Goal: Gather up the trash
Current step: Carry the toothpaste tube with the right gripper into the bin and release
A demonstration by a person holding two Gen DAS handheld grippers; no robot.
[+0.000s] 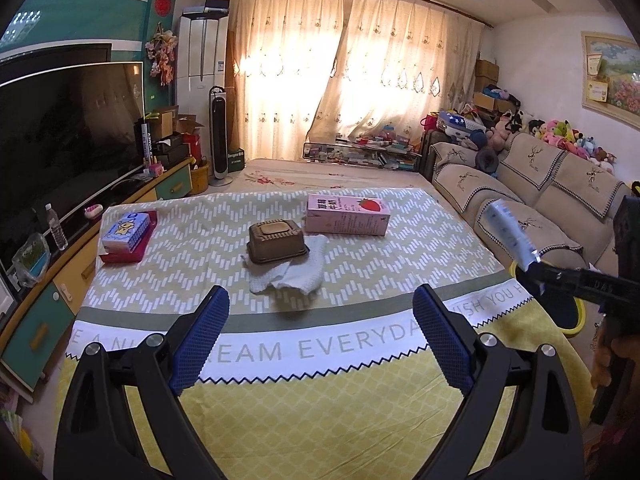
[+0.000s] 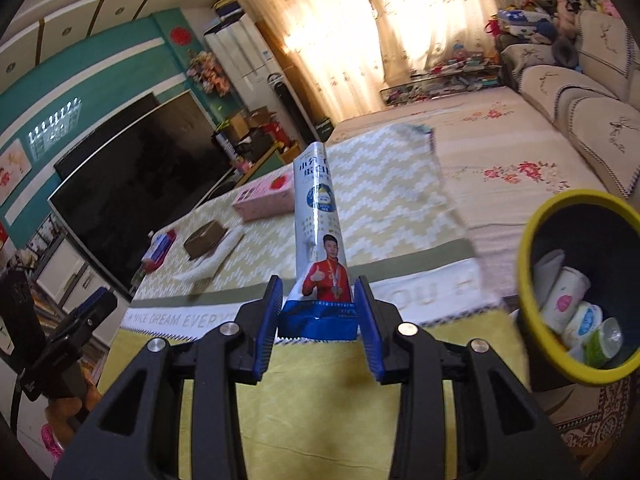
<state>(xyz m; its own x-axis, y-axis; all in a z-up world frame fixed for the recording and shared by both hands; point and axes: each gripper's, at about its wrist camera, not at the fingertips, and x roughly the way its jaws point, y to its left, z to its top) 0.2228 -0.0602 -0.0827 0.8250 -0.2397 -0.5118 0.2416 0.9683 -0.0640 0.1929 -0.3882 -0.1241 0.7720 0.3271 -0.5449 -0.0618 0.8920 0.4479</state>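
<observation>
**Tall carton clamped in right hand-held gripper beside the bin**

Nearest in the right wrist view: right hand-held gripper (image 2: 318, 316), blue pads (image 2: 267, 320) closed against the blue base of a tall white carton (image 2: 318, 216), printed with a figure in a red jacket, standing up and away from the camera. Just to the right and lower: yellow-rimmed bin (image 2: 532, 292), dark inside, already holding several small white and green cups (image 2: 584, 320) and a scrap of paper. Same carton seen blurred at the right edge of the left wrist view, above the bin's rim (image 1: 576, 320).

Nearest in the left wrist view: left hand-held gripper (image 1: 320, 336), jaws spread wide apart, nothing between them, poised over the near edge of the worktop (image 1: 280, 412) draped in a yellow and green patterned cloth with printed lettering.

Farther along the worktop, mid-cloth: brown plastic tray (image 1: 276, 240), turned upside down, resting partly on a crumpled white paper towel (image 1: 296, 276). Just behind and right of it: pink strawberry milk carton (image 1: 348, 214), lying on its side. At the far left corner: blue tissue pack (image 1: 126, 232) on a red box (image 1: 128, 254).

Beyond: dark television (image 1: 68, 140) on the left, sofa (image 1: 520, 192) on the right, sunlit curtains (image 1: 352, 76) at the back
</observation>
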